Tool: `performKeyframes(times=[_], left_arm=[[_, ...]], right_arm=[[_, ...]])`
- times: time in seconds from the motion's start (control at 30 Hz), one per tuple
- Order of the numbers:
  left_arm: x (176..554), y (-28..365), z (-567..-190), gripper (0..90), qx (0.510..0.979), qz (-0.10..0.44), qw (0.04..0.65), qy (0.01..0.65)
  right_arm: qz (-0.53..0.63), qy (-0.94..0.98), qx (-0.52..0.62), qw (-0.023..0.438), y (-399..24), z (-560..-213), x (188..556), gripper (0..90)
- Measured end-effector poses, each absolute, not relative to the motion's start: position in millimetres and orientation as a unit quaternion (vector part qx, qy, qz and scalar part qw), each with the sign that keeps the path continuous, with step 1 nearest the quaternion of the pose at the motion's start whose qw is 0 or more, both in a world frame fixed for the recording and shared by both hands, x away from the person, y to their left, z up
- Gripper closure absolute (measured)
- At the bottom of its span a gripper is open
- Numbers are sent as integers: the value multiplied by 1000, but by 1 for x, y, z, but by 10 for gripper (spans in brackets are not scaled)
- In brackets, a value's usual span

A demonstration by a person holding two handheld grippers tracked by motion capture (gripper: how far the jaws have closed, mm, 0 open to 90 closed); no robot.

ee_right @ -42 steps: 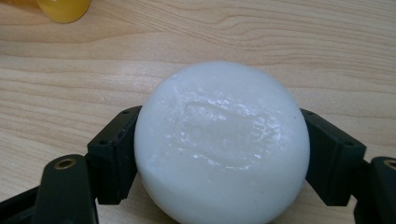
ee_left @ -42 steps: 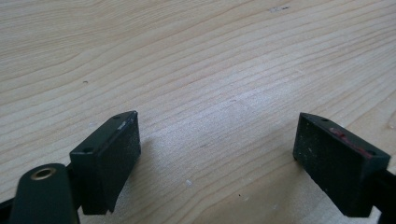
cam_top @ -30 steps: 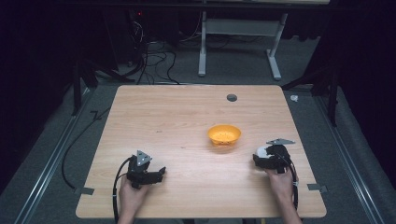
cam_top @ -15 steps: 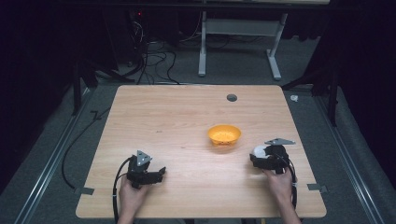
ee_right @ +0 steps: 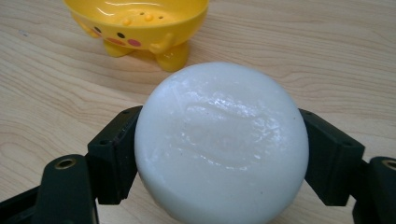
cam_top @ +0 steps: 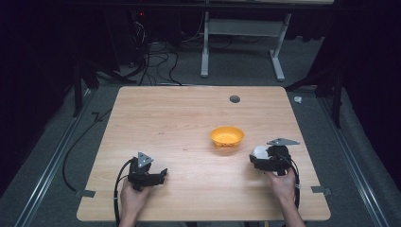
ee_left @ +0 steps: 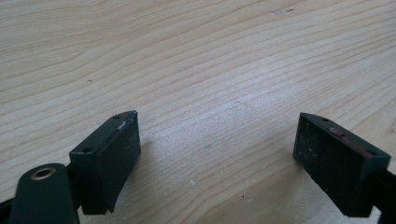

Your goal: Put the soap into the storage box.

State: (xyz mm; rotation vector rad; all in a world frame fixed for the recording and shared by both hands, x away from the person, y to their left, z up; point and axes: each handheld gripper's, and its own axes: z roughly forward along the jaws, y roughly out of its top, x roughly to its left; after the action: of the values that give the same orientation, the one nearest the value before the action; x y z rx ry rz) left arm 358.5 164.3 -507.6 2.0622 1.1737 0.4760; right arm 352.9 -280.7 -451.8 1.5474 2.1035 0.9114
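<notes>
A: Why is the soap point(ee_right: 222, 142) clamped in the right gripper point(cam_top: 263, 159)?
B: Probably bound for the bowl point(cam_top: 227, 136) just beyond.
A: And the left gripper point(ee_left: 219, 158)?
B: Jaws apart, empty, parked on the table point(cam_top: 179, 118).

This is looking like a lab or test room rigged for recording. A pale wood-grain table top point(cam_top: 189, 123) with a round grey cable hole point(cam_top: 234, 99) is standing on grey carpet point(cam_top: 61, 142), with darkness closing in around it. Loose black cables point(cam_top: 156, 59) are lying tangled on the floor behind, next to a white metal desk frame point(cam_top: 241, 42). Grey tape patches point(cam_top: 86, 193) are sticking at the table's near corners.
</notes>
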Motion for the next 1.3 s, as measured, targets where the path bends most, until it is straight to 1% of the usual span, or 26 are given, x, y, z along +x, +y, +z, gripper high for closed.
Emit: performKeyframes(times=[0.17, 0.33, 1.0, 1.3], left_arm=[[358, 164, -508, 150, 799, 185, 350, 453], [358, 164, -508, 150, 799, 185, 350, 452], [358, 163, -508, 152, 800, 186, 350, 451], [358, 163, -508, 154, 800, 184, 351, 451]], right_arm=[[331, 750, 543, 186, -274, -449, 353, 241], [339, 749, 535, 194, -270, -444, 353, 241], [358, 763, 504, 189, -249, -425, 357, 241], [359, 770, 493, 187, -239, -413, 369, 242]])
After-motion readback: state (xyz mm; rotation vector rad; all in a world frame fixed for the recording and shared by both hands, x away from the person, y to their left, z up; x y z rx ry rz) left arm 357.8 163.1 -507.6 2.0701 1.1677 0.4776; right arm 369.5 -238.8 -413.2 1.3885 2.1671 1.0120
